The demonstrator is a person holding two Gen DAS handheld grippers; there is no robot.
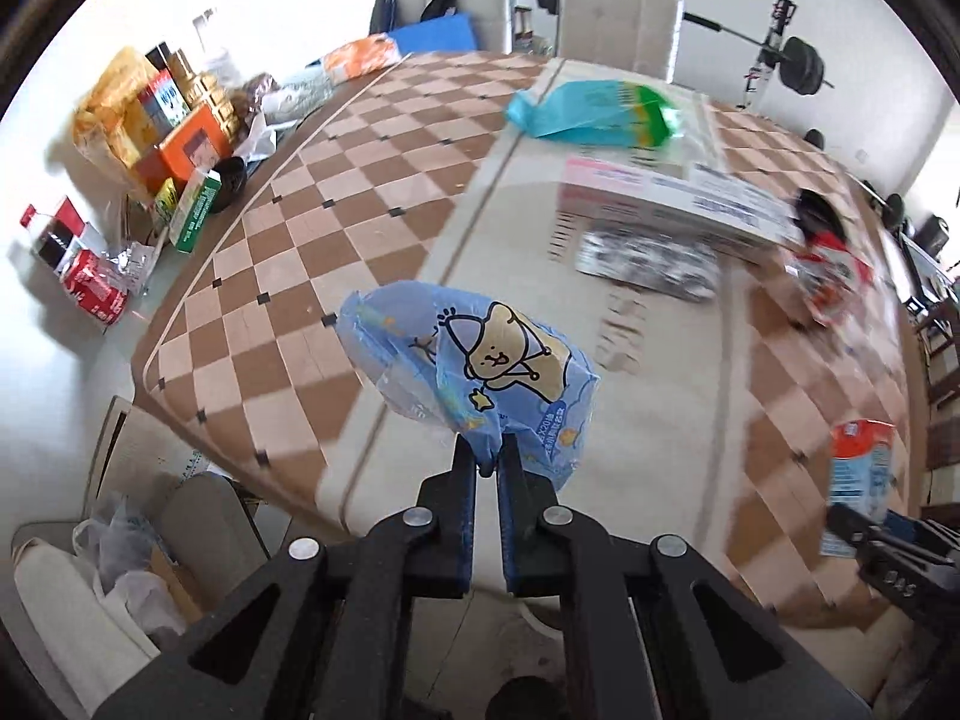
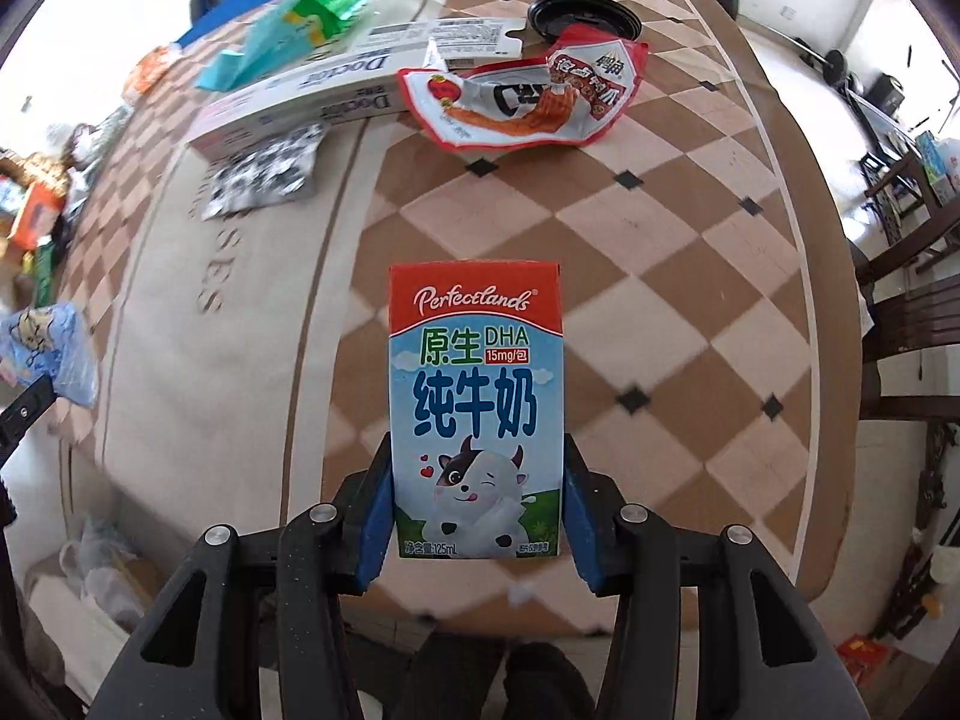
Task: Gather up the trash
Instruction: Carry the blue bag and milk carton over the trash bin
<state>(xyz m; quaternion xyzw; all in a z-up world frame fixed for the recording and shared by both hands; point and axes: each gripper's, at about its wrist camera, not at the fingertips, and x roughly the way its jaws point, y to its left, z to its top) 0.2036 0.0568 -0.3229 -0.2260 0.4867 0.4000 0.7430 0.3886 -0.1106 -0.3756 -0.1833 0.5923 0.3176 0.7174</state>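
Home dining or living room, doubling as a gym. A brown-and-beige checkered tablecloth (image 1: 288, 276) is covering a large table; beige padded chairs (image 1: 621, 24) are standing at its far side. A black barbell with weight plates (image 1: 801, 63) is resting behind them. Snack boxes and red soda cans (image 1: 96, 291) are crowding the floor at left.

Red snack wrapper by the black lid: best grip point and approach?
Take the red wrapper at its near edge, coming from the table's front. It lies flat and crumpled, that edge faces open tablecloth, while the black lid and long box crowd its far side.
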